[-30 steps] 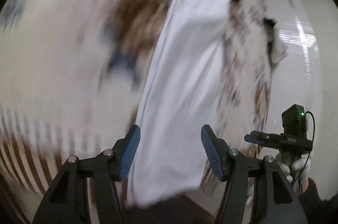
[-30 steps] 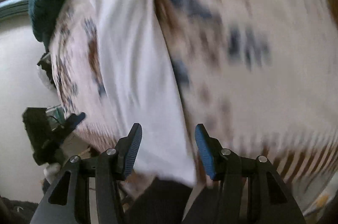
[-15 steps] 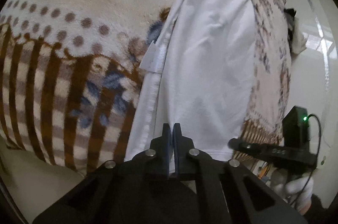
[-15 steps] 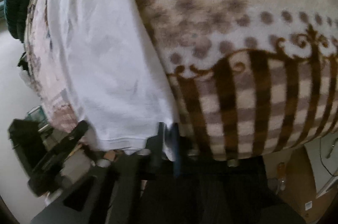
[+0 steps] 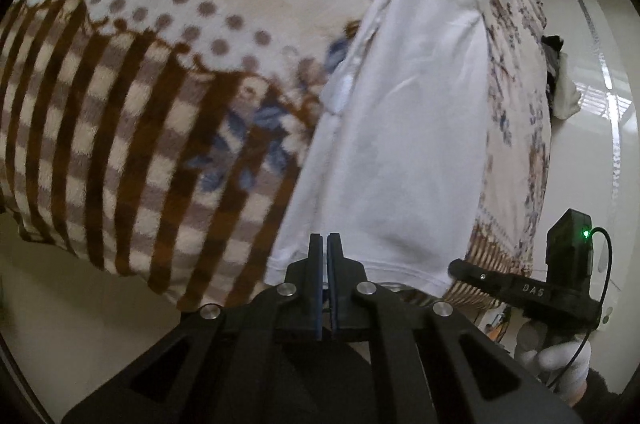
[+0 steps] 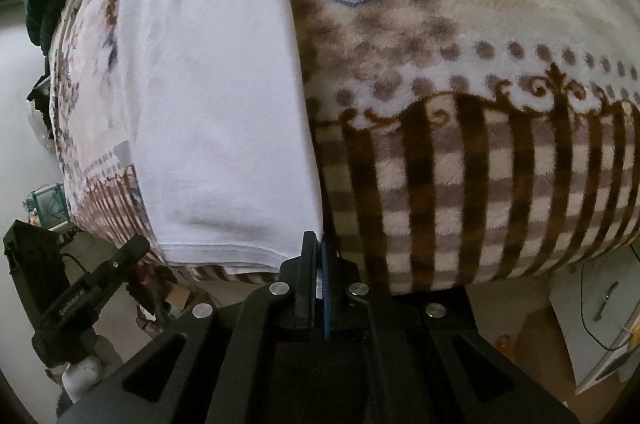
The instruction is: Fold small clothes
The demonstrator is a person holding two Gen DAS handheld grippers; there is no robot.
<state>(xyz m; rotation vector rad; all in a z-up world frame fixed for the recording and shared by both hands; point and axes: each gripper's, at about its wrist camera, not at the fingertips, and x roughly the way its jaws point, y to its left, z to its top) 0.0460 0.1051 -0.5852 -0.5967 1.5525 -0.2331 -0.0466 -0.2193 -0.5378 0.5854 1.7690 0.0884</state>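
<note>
A second ago both sets of jaws gaped; now the left gripper (image 5: 325,244) and right gripper (image 6: 316,242), at lower centre of each frame, are pinched tight on the hem of the white garment (image 5: 408,128), which lies across the patterned blanket (image 5: 132,112).

In the left wrist view, the letters "DAS" stand in pale print on the black arm of the right gripper (image 5: 460,270). In the right wrist view, the left gripper (image 6: 138,244) carries pale lettering along its black arm, too blurred to read.
</note>
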